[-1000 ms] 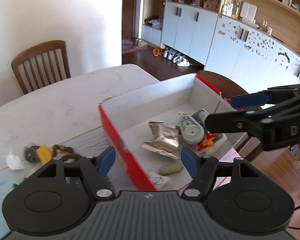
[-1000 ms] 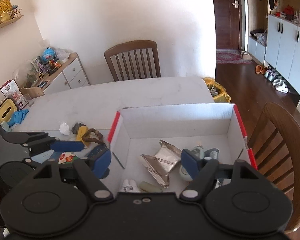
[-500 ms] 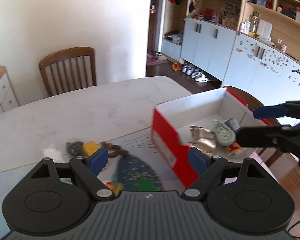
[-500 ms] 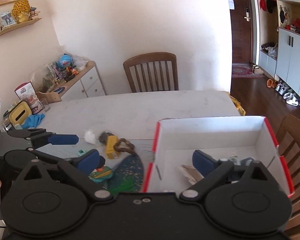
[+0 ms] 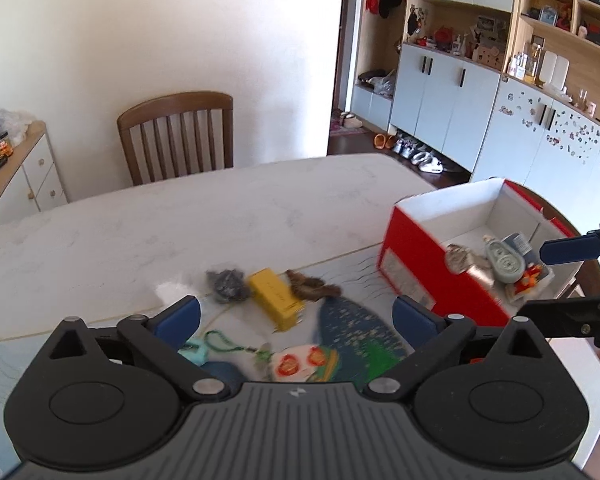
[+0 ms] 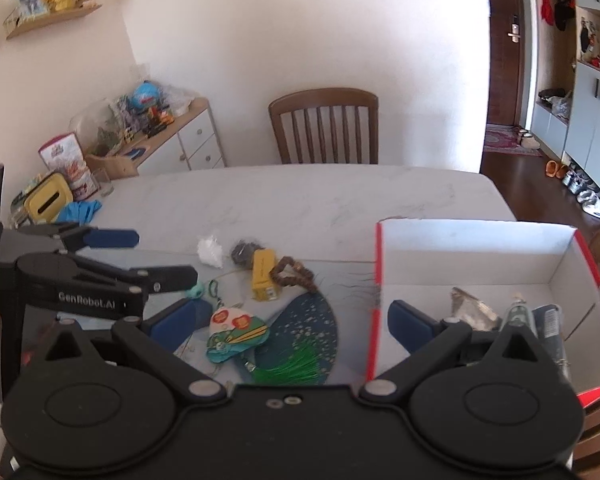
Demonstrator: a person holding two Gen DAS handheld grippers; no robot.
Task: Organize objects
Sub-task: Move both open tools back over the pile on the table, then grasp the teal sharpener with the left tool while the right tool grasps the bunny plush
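both sets of fingers spread wide, empty: left gripper (image 5: 296,316) and right gripper (image 6: 292,322) hover over loose clutter, yellow block (image 6: 263,276) included, near box (image 6: 472,248) on surface (image 6: 300,200), likely choosing next pick.

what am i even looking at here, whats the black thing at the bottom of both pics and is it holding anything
Each black shape is a handheld claw with two blue-tipped fingers; a person holds one in each hand, and a wide-angle camera on each looks forward along the fingers. One picture is from the left claw, the other from the right claw. Both are open and hold nothing. Each claw also shows in the other's picture.

On the white table lie loose items: a yellow block, a brown bead string, a white wad and a dark blue fan. To the right stands a red box with a few things already inside.
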